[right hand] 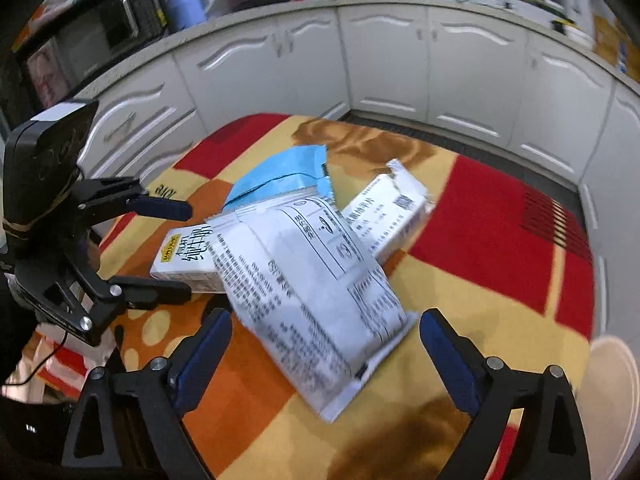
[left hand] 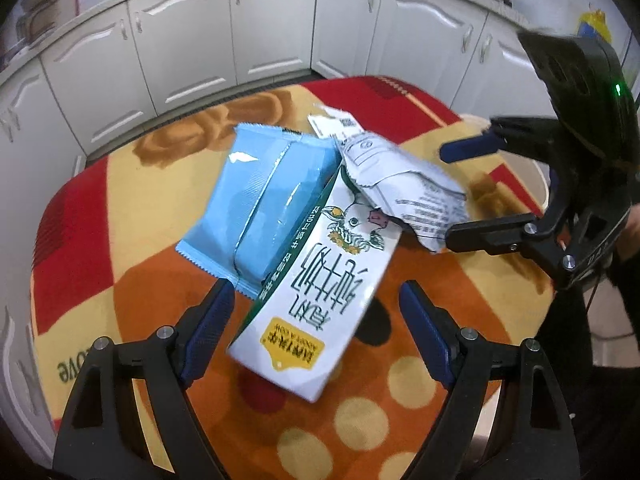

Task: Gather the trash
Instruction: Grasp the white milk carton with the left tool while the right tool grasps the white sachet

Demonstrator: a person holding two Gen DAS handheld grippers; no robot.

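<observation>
Heaped mid-tabletop (left hand: pixel 100 208): milk carton (left hand: pixel 316 292), blue wrapper (left hand: pixel 264 200), white pouch (right hand: pixel 312 284). Left gripper (left hand: pixel 316 332) and right gripper (right hand: pixel 324 356) both spread wide, empty. Likely light, crinkly, slippery; carton stiffer. Best pinched across narrow edges.

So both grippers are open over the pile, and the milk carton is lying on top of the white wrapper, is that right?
Not quite. The white wrapper lies on top of the milk carton, as the right wrist view shows. Both the left gripper and right gripper are open over the pile.
</observation>
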